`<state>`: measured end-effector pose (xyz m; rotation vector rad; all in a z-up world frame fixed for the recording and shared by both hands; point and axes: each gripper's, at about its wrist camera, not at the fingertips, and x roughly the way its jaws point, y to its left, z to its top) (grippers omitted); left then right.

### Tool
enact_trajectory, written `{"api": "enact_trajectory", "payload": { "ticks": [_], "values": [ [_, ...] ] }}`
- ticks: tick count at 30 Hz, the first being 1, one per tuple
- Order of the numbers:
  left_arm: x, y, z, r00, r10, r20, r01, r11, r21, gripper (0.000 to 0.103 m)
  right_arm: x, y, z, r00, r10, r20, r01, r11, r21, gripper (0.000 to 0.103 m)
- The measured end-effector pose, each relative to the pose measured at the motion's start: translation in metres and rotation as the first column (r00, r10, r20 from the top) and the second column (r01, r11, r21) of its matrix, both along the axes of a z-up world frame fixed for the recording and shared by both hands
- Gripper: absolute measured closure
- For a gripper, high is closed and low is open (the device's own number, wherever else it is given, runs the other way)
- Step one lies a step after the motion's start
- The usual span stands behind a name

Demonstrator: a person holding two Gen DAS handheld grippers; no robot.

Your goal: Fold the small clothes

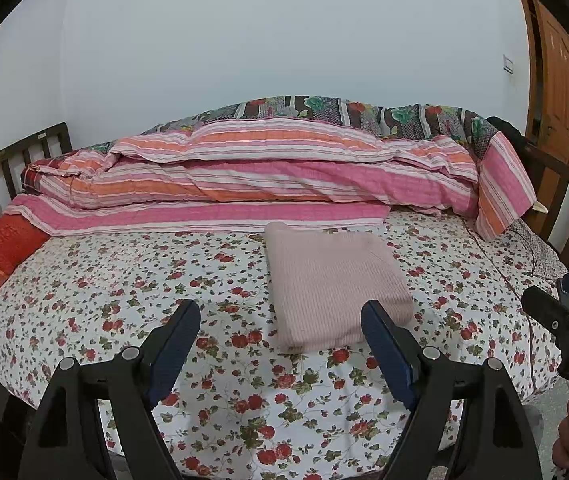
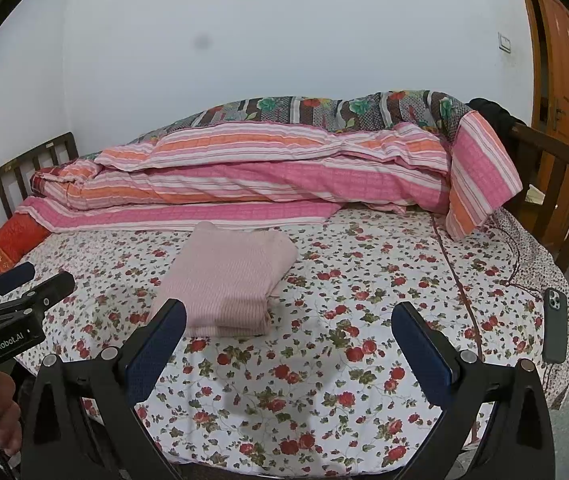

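Neatly folded, a pink knit garment (image 1: 332, 284) lies on the floral bed sheet (image 1: 124, 280), at 12 o'clock from both released, empty hand-held grippers: left hand-held gripper (image 1: 280, 316), marked "GenRobot.AI", and right hand-held gripper (image 2: 288, 316). A phone (image 2: 555, 326) rests at 3 o'clock.

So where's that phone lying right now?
In the right wrist view, the phone lies at the bed's right edge on the flowered sheet, far right of the folded pink garment.

wall (image 2: 284, 32): pale, bare | door (image 2: 564, 80): wooden | bed rails (image 1: 8, 168): dark
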<state>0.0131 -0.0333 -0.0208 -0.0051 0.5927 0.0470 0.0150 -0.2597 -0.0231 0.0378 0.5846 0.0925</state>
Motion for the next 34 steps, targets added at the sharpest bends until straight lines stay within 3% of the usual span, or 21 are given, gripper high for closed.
{"api": "enact_trajectory", "payload": {
  "ticks": [34],
  "values": [
    [0.0035,0.0047,-0.001,1.0,-0.014,-0.003,0.014,1.0,-0.007,0.021,0.0014,0.0047,-0.0011,1.0,0.009,-0.004,-0.009,1.0,0.009,0.002]
  ]
}}
